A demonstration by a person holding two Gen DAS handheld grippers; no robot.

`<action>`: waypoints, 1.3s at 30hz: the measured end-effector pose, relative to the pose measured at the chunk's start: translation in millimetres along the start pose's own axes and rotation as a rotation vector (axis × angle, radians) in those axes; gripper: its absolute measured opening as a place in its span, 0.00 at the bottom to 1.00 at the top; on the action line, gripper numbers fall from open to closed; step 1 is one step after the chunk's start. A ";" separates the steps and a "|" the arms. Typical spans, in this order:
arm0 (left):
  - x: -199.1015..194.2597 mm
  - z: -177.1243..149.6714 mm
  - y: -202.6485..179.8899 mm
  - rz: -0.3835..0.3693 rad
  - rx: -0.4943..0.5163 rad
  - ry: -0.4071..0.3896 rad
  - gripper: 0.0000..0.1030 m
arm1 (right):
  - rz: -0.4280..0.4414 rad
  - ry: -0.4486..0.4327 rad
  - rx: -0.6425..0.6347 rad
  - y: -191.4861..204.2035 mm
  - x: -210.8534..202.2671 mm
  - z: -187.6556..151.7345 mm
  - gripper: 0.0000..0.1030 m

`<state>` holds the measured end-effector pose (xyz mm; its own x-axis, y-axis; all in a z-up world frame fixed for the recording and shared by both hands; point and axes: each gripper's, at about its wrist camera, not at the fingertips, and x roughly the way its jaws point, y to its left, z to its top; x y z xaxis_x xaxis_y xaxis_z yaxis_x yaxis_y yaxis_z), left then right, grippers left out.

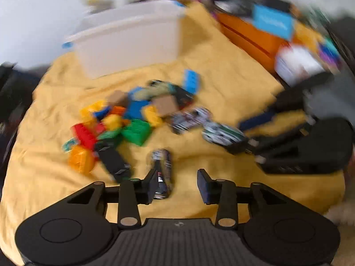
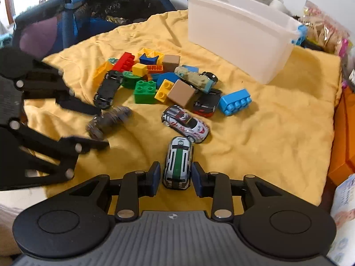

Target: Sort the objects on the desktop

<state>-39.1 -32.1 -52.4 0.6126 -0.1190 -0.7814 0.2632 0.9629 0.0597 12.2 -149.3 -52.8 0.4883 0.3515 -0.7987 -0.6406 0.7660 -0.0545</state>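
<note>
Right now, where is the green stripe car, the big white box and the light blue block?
green stripe car (image 2: 177, 163), right wrist view, on its striped roof.
big white box (image 2: 235, 37), right wrist view, on its front wall.
light blue block (image 2: 235, 102), right wrist view, on its studded side.

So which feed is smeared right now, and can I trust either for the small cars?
Left wrist view: heavy motion blur, the brick pile and white bin smeared, car details unreadable. Right wrist view: mostly sharp, the green-striped car crisp between the right claw's fingers; only the left claw and the dark car beside it blur.
</note>
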 end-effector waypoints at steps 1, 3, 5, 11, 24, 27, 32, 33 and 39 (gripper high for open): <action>0.9 0.4 5.8 0.012 -0.036 -0.003 0.46 | 0.007 -0.004 0.009 -1.3 -2.0 -0.7 0.34; 9.3 2.2 17.7 0.005 -0.117 0.024 0.46 | 0.013 -0.017 0.033 -5.3 -6.6 -0.9 0.36; 20.3 2.8 21.6 -0.004 -0.146 0.046 0.46 | 0.027 -0.030 0.068 -10.7 -7.9 0.3 0.37; 39.2 -4.6 12.5 -0.028 -0.076 0.102 0.32 | 0.054 -0.007 0.121 -15.8 7.4 1.9 0.40; -9.6 126.3 84.8 -0.088 -0.024 -0.175 0.31 | -0.012 -0.093 0.123 -36.7 -17.5 54.8 0.32; -3.8 174.0 99.8 -0.079 -0.019 -0.244 0.31 | -0.075 -0.188 0.127 -53.5 -23.3 95.6 0.32; 33.0 233.6 117.1 -0.028 -0.010 -0.275 0.31 | -0.141 -0.295 0.191 -89.0 -18.3 160.7 0.32; 40.0 239.7 122.1 -0.028 -0.027 -0.272 0.31 | -0.166 -0.308 0.195 -96.2 -14.0 174.3 0.32; 104.4 263.9 139.6 0.024 -0.063 -0.168 0.32 | -0.216 -0.264 0.275 -134.2 31.0 215.2 0.32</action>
<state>258.3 25.9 38.3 0.7356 -0.1299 -0.6648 0.2031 0.9786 0.0335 240.9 -125.3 58.7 0.7511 0.2660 -0.6043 -0.3432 0.9392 -0.0131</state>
